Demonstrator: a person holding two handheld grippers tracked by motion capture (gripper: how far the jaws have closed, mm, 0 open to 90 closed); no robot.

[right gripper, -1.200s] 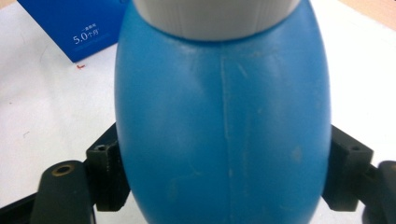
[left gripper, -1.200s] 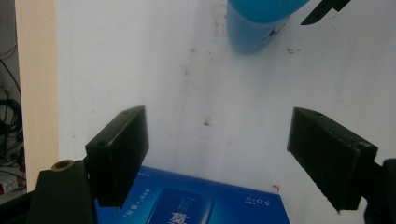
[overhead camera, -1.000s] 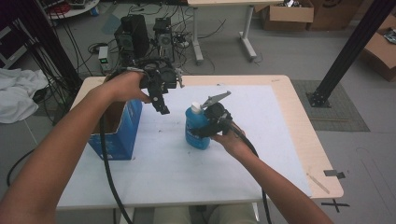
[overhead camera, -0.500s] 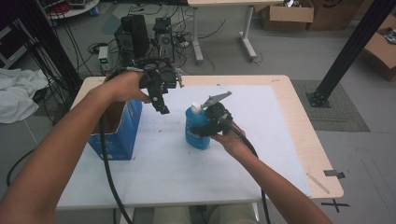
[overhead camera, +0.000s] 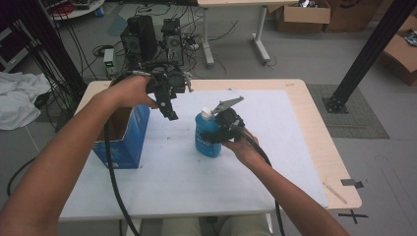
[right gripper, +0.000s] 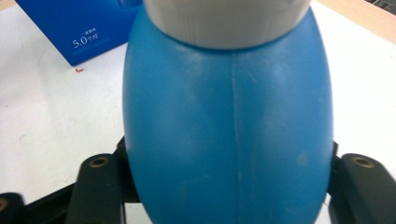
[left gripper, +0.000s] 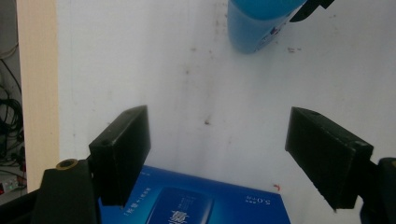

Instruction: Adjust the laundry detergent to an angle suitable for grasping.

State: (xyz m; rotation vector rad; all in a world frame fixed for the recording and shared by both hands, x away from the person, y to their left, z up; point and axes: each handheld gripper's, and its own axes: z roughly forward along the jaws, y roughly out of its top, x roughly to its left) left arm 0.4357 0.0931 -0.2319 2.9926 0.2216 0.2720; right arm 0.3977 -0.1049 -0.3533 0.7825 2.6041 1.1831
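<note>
A blue bottle (overhead camera: 206, 137) with a white cap stands upright near the middle of the white table (overhead camera: 275, 128). My right gripper (overhead camera: 221, 133) is shut on the bottle's body from its right side; in the right gripper view the blue bottle (right gripper: 229, 126) sits between the two jaws. My left gripper (overhead camera: 169, 110) hangs above the table beside an open blue box (overhead camera: 123, 137), jaws wide apart with nothing between them. In the left gripper view the blue box (left gripper: 196, 203) lies below the open left gripper (left gripper: 233, 154) and the bottle (left gripper: 261, 23) stands farther off.
The blue box (right gripper: 79, 28) stands at the table's left side. Behind the table are computer cases (overhead camera: 142, 34) and cables on the floor. A black frame post (overhead camera: 364, 54) rises at the right. Bare table surface lies to the right and front of the bottle.
</note>
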